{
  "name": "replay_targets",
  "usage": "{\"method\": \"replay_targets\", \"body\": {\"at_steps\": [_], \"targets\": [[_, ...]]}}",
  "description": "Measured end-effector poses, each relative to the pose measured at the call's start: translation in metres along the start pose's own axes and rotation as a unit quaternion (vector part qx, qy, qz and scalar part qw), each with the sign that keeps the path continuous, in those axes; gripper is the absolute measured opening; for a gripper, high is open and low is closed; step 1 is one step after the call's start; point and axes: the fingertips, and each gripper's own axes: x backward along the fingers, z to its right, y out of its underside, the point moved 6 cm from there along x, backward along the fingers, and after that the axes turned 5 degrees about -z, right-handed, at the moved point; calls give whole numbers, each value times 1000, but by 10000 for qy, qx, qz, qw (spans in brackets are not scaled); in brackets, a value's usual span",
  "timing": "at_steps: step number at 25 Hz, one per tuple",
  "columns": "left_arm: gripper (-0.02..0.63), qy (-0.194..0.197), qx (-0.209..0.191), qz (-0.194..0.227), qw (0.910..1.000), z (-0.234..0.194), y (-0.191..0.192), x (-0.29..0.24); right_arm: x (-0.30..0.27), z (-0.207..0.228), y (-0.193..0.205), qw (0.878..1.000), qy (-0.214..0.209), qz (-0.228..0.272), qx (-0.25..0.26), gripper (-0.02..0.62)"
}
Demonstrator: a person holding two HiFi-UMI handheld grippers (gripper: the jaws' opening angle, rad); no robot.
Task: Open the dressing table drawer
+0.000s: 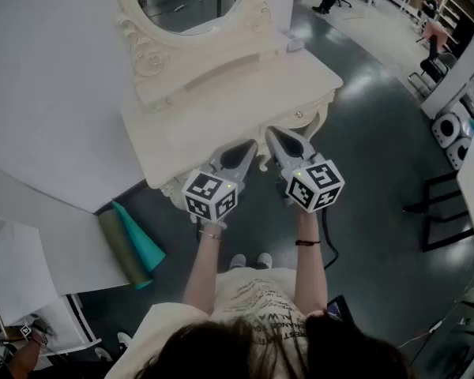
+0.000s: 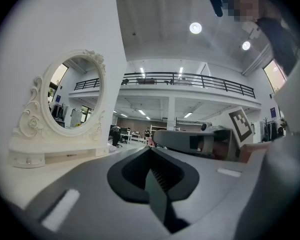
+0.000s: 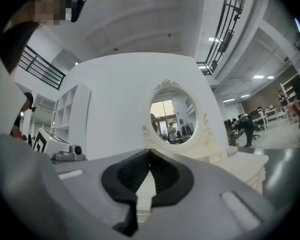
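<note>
**A:** Where are we holding the claws, and why there?

**B:** We are holding the left claw (image 1: 247, 145) and the right claw (image 1: 273, 131) level, side by side above the front edge of the bench (image 1: 221, 109). Both are pressed together on nothing. We are judging this a ready pose before the pull, since neither is touching anything yet.

**A:** And where are we looking for the drawer?

**B:** We are reading the drawer (image 1: 288, 121) as the panel under the bench's front edge, probably shut, though the top is hiding most of it. Its small knob (image 1: 299, 114) is showing just beside the right claw, near the front right corner.

**A:** Is anything getting in our way?

**B:** We are seeing nothing in front of the knob. The mirror (image 1: 191, 2) is standing along the back edge. The two rolls (image 1: 138, 243) and the black chair (image 1: 442, 212) are lying well apart on the floor (image 1: 363, 148).
</note>
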Motion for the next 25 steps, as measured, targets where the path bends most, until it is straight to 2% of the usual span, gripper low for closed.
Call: {"method": "replay_targets", "body": {"at_steps": [14, 25], "targets": [[-2, -109, -39, 73, 9999, 14, -6, -16, 14, 20, -3, 10000, -66, 10, -18, 3], [-2, -252, 48, 21, 9997, 38, 7, -35, 35, 46, 6, 9998, -77, -37, -159, 3]]}}
